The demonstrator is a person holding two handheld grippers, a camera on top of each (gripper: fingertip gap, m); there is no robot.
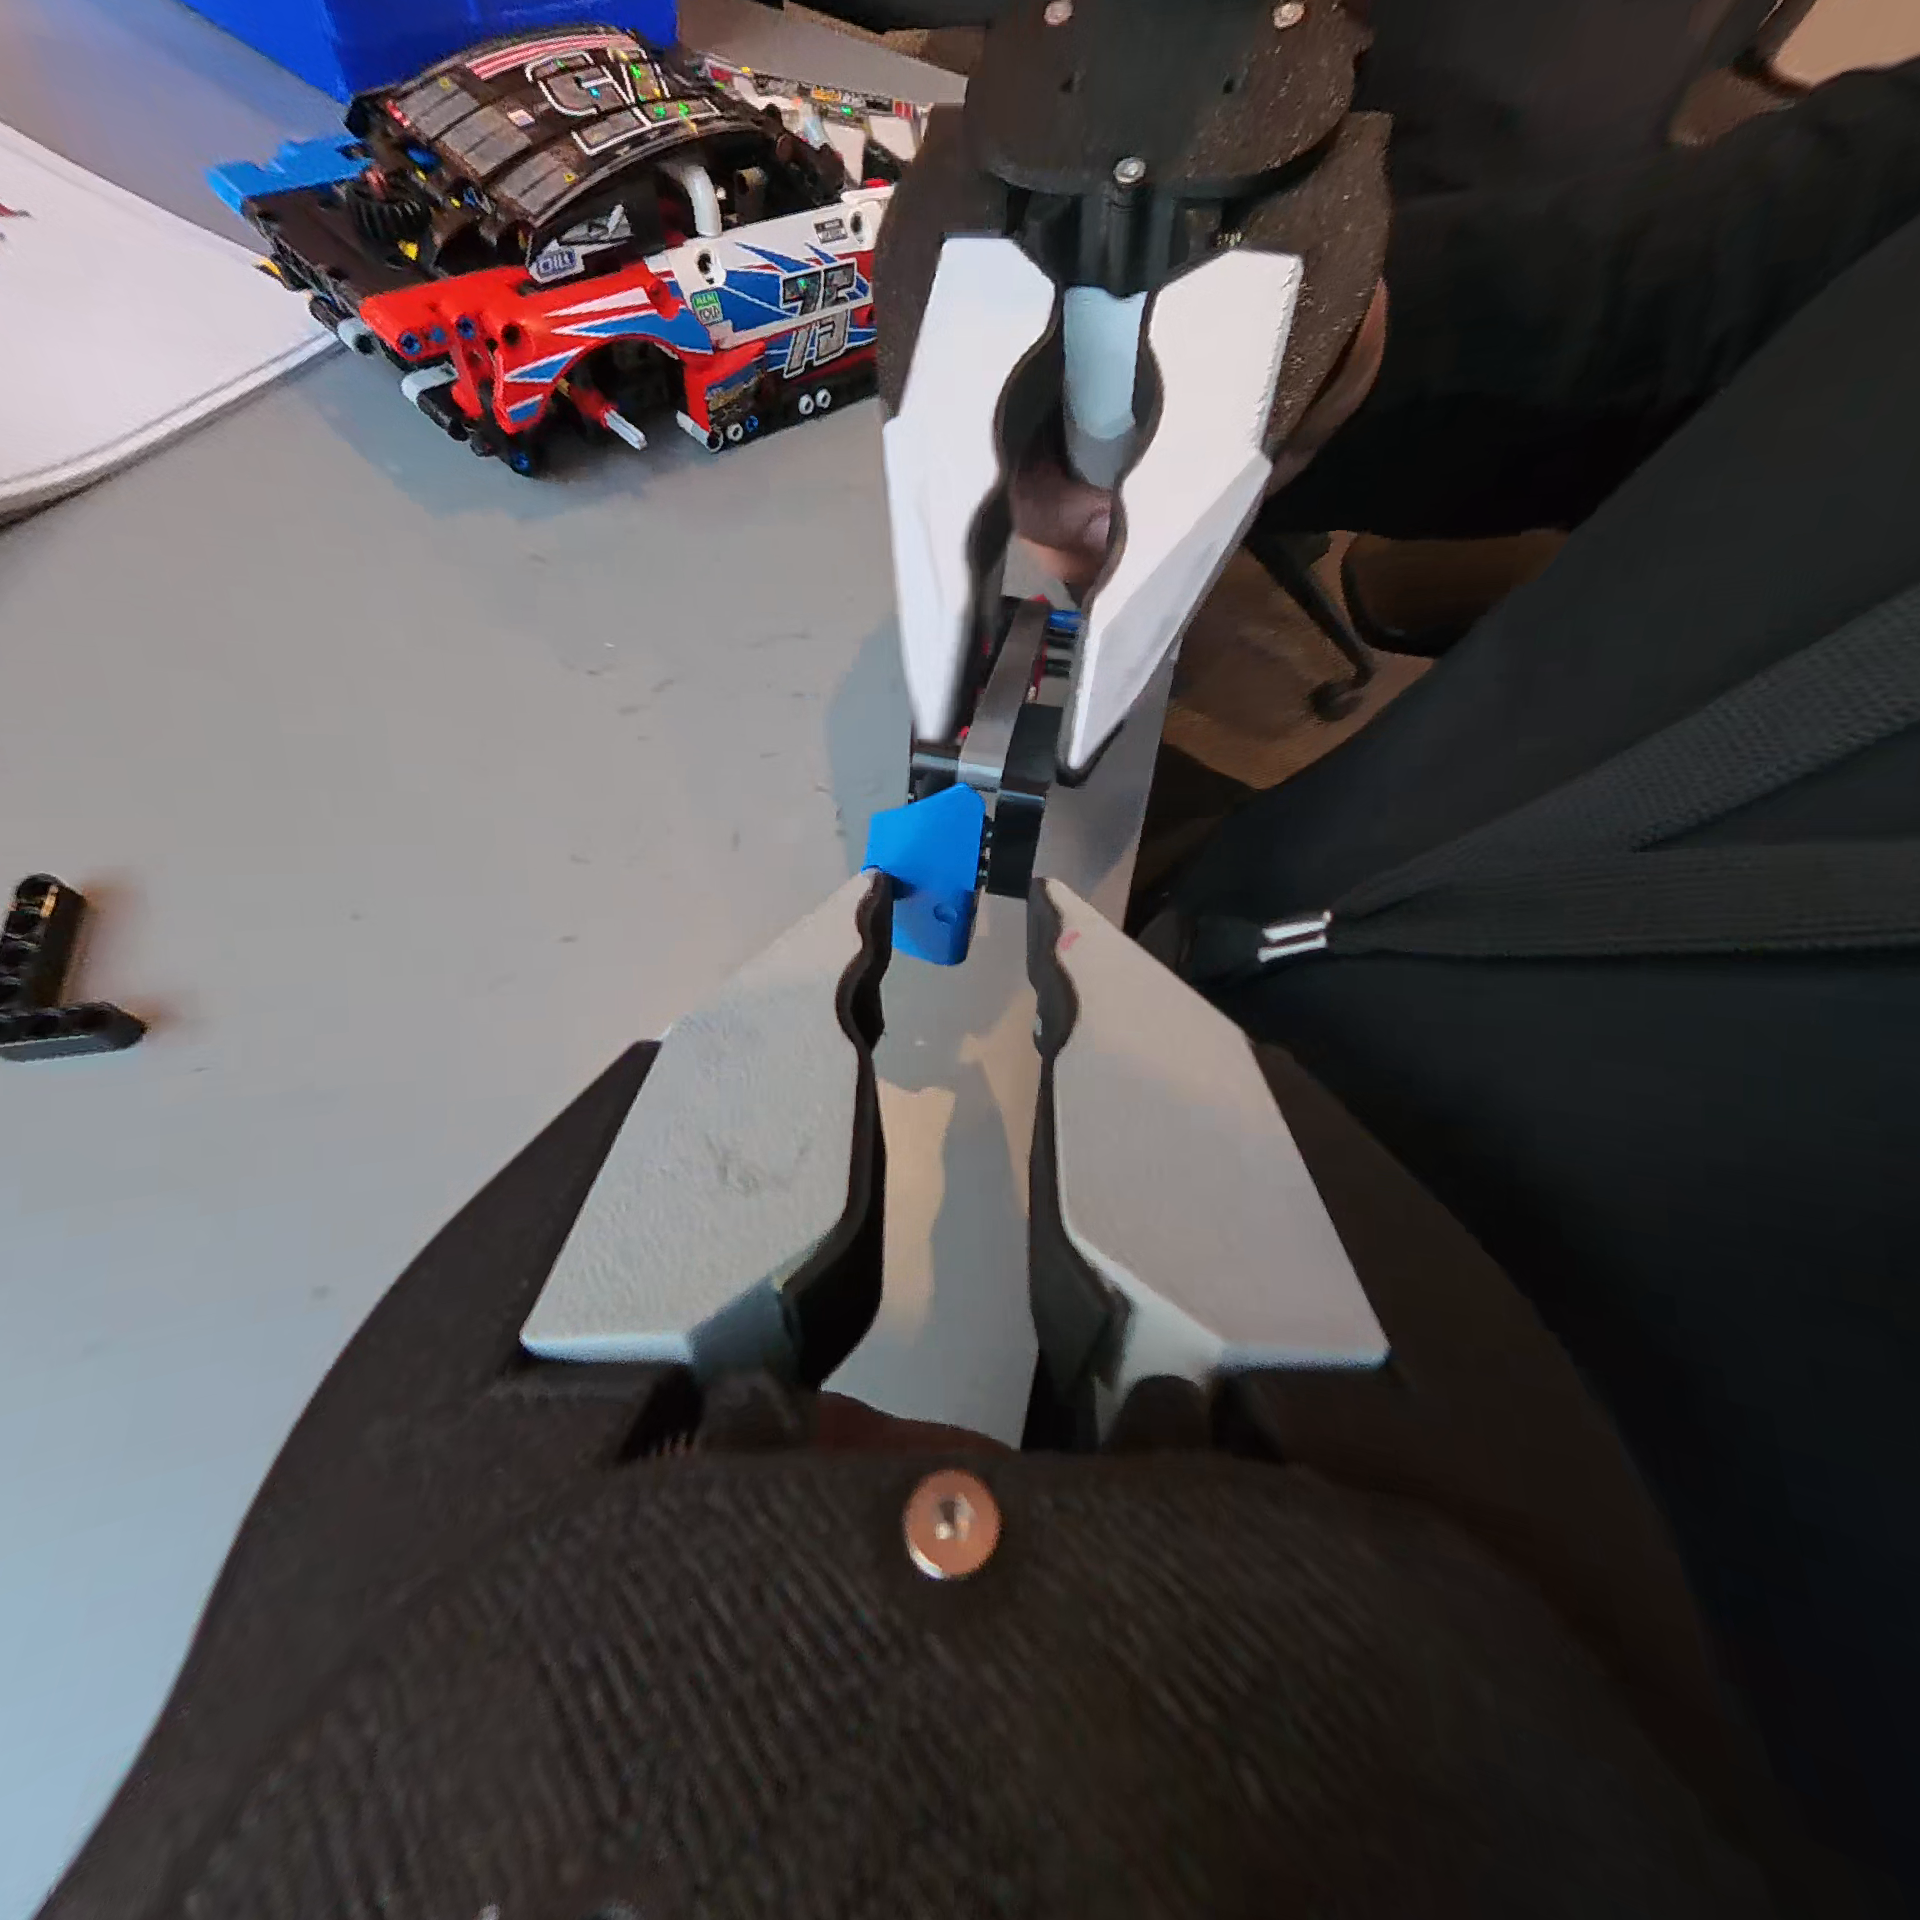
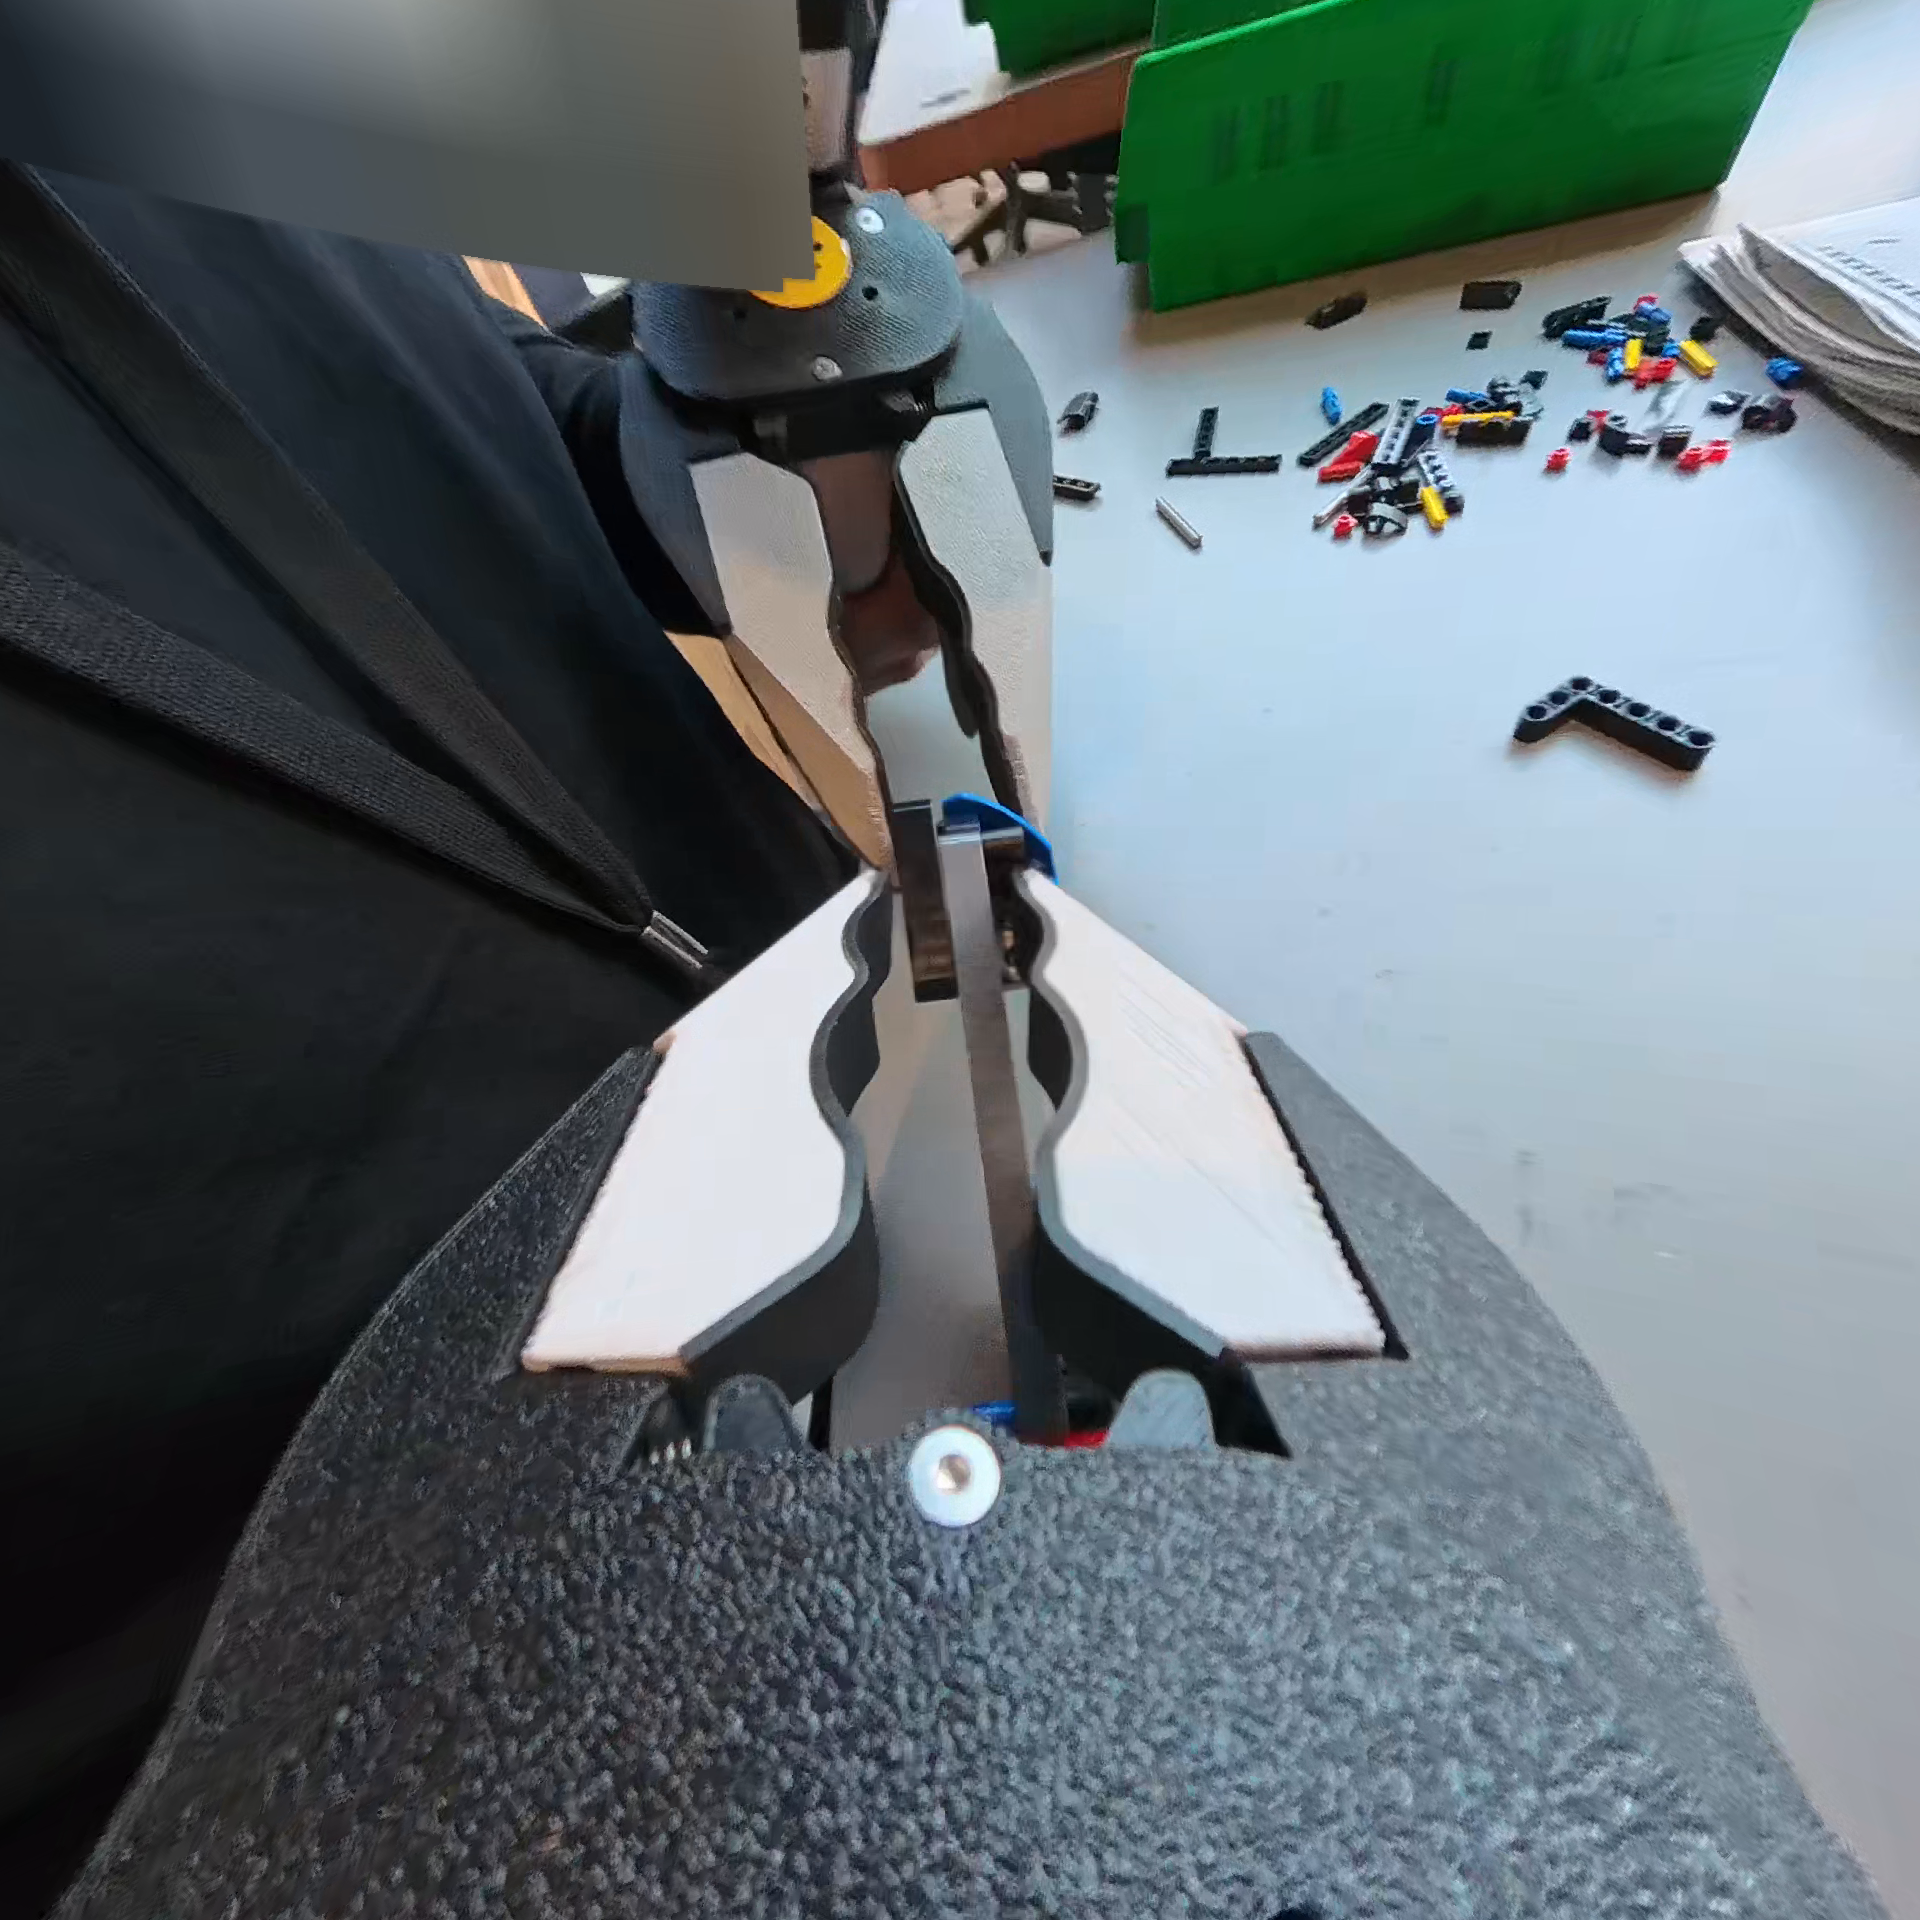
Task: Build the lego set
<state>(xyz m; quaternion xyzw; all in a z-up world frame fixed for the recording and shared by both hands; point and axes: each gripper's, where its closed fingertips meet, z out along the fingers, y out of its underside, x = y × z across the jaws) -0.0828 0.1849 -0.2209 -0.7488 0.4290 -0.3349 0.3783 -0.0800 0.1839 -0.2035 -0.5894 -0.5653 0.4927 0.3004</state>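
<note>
- The left tongs (image 1: pixel 956 894) are kept narrow, and a blue piece (image 1: pixel 925 873) sits at the tip of one finger; whether it is truly clamped cannot be told.
- The right tongs (image 1: pixel 997 743) are closed on a small assembly of black and grey beams (image 1: pixel 1003 727), held in the air over the counter's edge, close to the person's dark clothing (image 1: pixel 1558 1039).
- The blue piece is joined to the far end of this assembly, just between the two pairs of tongs.
- In the right wrist view, the long grey beam (image 2: pixel 982 1039) is seen running back between the fingers of the right tongs (image 2: pixel 956 883).
- A partly built red, white and blue race car (image 1: pixel 603 270) is standing on the grey counter (image 1: pixel 416 727), toward its far side.
- A black angled beam (image 2: pixel 1610 722) is lying alone on the counter, and a scatter of small loose pieces (image 2: pixel 1455 436) is lying farther away, near a green bin (image 2: pixel 1403 156).
</note>
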